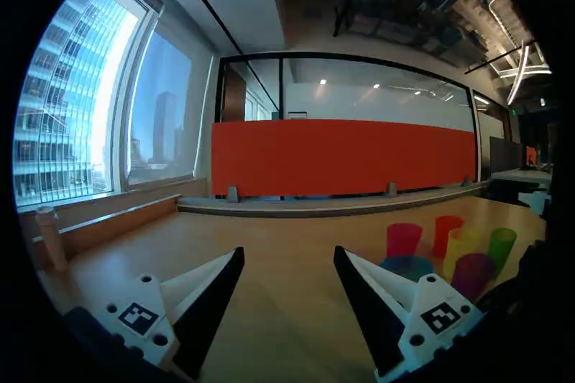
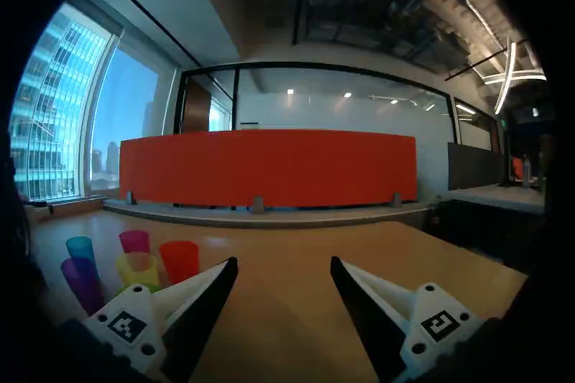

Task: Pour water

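The left claw is spread apart and empty above the desk, with the cluster of upright coloured cups standing on it to the claw's right. The right claw, also apart and empty, has that cluster to its left, and neither looks clearly nearer. The green cup stands clear in the left gripper view but is largely hidden behind the yellow cup in the right gripper view.

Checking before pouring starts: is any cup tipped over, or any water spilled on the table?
Nothing stands out. The coloured cups stand upright in a close cluster on the wooden table, which looks dry.
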